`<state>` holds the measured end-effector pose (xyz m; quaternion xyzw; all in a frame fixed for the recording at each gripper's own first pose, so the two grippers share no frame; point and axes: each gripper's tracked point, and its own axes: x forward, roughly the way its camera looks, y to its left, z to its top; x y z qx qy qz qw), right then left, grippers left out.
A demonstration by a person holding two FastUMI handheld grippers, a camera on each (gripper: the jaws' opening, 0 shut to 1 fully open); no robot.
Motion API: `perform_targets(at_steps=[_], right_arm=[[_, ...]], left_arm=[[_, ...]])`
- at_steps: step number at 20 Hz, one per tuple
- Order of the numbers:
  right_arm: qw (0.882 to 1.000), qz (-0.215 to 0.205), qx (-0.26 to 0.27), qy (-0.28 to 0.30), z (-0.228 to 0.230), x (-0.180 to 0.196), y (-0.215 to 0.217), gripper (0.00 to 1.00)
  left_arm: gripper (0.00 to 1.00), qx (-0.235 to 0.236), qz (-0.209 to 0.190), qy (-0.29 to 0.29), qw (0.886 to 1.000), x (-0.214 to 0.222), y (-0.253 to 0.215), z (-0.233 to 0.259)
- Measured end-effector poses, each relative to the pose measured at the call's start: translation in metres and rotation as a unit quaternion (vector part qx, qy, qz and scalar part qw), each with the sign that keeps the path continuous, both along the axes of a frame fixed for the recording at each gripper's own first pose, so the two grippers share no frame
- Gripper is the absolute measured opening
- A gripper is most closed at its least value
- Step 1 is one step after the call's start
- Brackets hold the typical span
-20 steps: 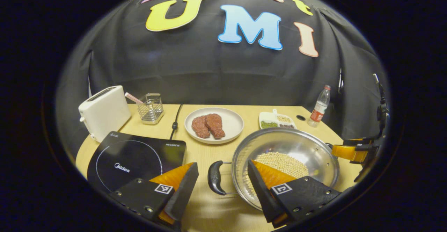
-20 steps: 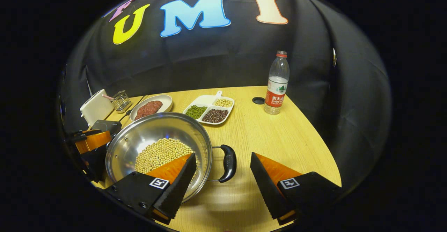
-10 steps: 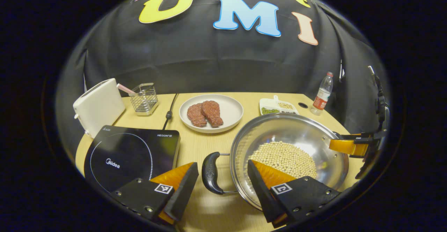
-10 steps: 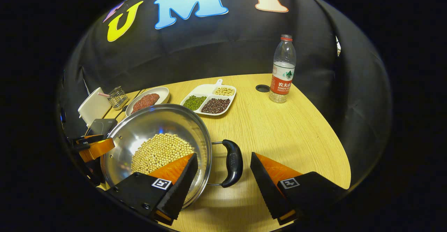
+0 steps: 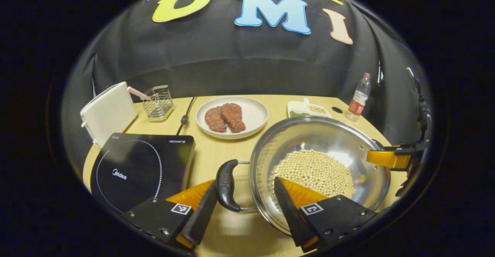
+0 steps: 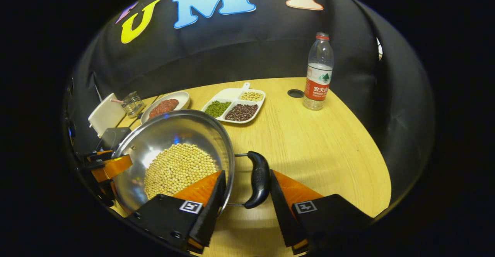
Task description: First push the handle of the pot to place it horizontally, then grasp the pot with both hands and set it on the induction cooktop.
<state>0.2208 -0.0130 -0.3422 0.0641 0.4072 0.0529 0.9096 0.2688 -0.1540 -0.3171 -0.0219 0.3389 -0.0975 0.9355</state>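
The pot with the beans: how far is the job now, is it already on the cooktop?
Done, it seems: the pot has its handles out level to either side. In hand: the left gripper straddles one handle and the right gripper brackets the other; a firm grip is not clear. Left: the pot sits on the table beside the induction cooktop, so lifting and placing remain.

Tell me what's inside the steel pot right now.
The pot holds a heap of pale soybeans covering most of its bottom. In the left gripper view, one finger of that gripper covers the beans nearest the camera, so that patch is hidden.
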Motion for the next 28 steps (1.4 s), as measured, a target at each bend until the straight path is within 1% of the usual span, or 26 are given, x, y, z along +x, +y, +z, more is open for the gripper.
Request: perform_targets(at_steps=[1, 2, 4, 5, 6, 7, 8, 9, 10, 11, 13, 14, 15, 17, 18, 19, 20, 21, 22, 23, 24, 25, 26, 27, 28], right_arm=[[1.000, -0.001, -0.003, 0.000, -0.002, 0.001, 0.000, 0.65], [1.000, -0.003, -0.001, 0.001, 0.000, 0.000, 0.000, 0.62], [1.000, -0.006, 0.001, 0.001, -0.001, 0.002, 0.000, 0.62], [1.000, -0.013, 0.004, 0.003, -0.002, 0.003, 0.000, 0.62], [1.000, -0.013, 0.005, 0.005, -0.001, 0.002, 0.001, 0.59], [1.000, -0.016, 0.003, 0.005, 0.000, 0.002, 0.001, 0.59], [1.000, -0.013, -0.003, 0.004, 0.000, 0.002, 0.001, 0.54], [1.000, -0.014, -0.007, 0.001, 0.003, 0.003, 0.001, 0.54], [1.000, -0.014, -0.012, 0.001, 0.006, 0.003, 0.001, 0.51], [1.000, -0.013, -0.017, 0.001, 0.009, 0.003, 0.001, 0.54], [1.000, -0.012, -0.023, -0.003, 0.017, 0.002, 0.002, 0.54], [1.000, -0.012, -0.025, -0.004, 0.022, 0.001, 0.002, 0.51], [1.000, -0.016, -0.026, -0.006, 0.028, -0.003, 0.004, 0.54], [0.999, -0.024, -0.026, -0.009, 0.039, -0.011, 0.010, 0.54], [0.999, -0.029, -0.026, -0.011, 0.043, -0.013, 0.015, 0.51], [0.999, -0.033, -0.026, -0.013, 0.048, -0.016, 0.019, 0.51], [0.999, -0.037, -0.024, -0.014, 0.052, -0.019, 0.025, 0.54], [0.999, -0.040, -0.022, -0.015, 0.056, -0.021, 0.031, 0.51], [0.999, -0.041, -0.020, -0.016, 0.060, -0.024, 0.038, 0.54], [0.999, -0.043, -0.016, -0.018, 0.064, -0.025, 0.046, 0.54], [0.999, -0.045, -0.012, -0.020, 0.067, -0.026, 0.055, 0.51], [0.999, -0.045, -0.010, -0.021, 0.070, -0.028, 0.063, 0.51], [0.999, -0.045, -0.009, -0.022, 0.072, -0.029, 0.071, 0.54], [0.999, -0.045, -0.008, -0.024, 0.074, -0.029, 0.079, 0.54], [0.999, -0.047, -0.005, -0.026, 0.076, -0.028, 0.087, 0.51]], left_arm=[[0.86, 0.012, 0.006, -0.003, 1.000, 0.003, 0.004, -0.002], [0.78, 0.020, 0.014, -0.003, 1.000, 0.003, 0.008, -0.004], [0.65, 0.018, 0.024, -0.006, 1.000, 0.002, 0.009, -0.004], [0.63, 0.021, 0.026, -0.006, 0.999, 0.002, 0.009, -0.004], [0.65, 0.024, 0.031, -0.008, 0.999, 0.004, 0.010, -0.004], [0.64, 0.022, 0.037, -0.008, 0.999, 0.004, 0.011, -0.003], [0.61, 0.019, 0.045, -0.006, 0.999, 0.006, 0.011, -0.003], [0.60, 0.015, 0.050, -0.001, 0.999, 0.004, 0.011, -0.003], [0.55, 0.011, 0.053, 0.004, 0.999, 0.006, 0.011, -0.005], [0.57, 0.006, 0.055, 0.007, 0.998, 0.004, 0.012, -0.005], [0.57, -0.004, 0.056, 0.005, 0.998, 0.002, 0.014, -0.002], [0.58, -0.006, 0.055, 0.003, 0.998, 0.002, 0.016, 0.001], [0.57, -0.007, 0.052, 0.000, 0.999, 0.001, 0.019, 0.006], [0.57, -0.008, 0.044, -0.005, 0.999, -0.001, 0.025, 0.020], [0.57, -0.009, 0.040, -0.008, 0.999, -0.001, 0.029, 0.026], [0.60, -0.008, 0.036, -0.009, 0.999, -0.002, 0.036, 0.031], [0.60, -0.007, 0.033, -0.011, 0.999, -0.001, 0.042, 0.035], [0.60, -0.007, 0.031, -0.012, 0.999, -0.001, 0.050, 0.039], [0.60, -0.006, 0.031, -0.015, 0.999, -0.002, 0.058, 0.044], [0.58, -0.005, 0.032, -0.020, 0.999, -0.001, 0.068, 0.049], [0.57, -0.002, 0.033, -0.025, 0.999, 0.000, 0.077, 0.053], [0.57, 0.000, 0.034, -0.028, 0.999, -0.001, 0.086, 0.056], [0.57, 0.001, 0.035, -0.030, 0.999, -0.001, 0.096, 0.059], [0.57, 0.002, 0.037, -0.030, 0.999, -0.001, 0.106, 0.060], [0.57, 0.001, 0.039, -0.030, 0.999, -0.001, 0.115, 0.061]])
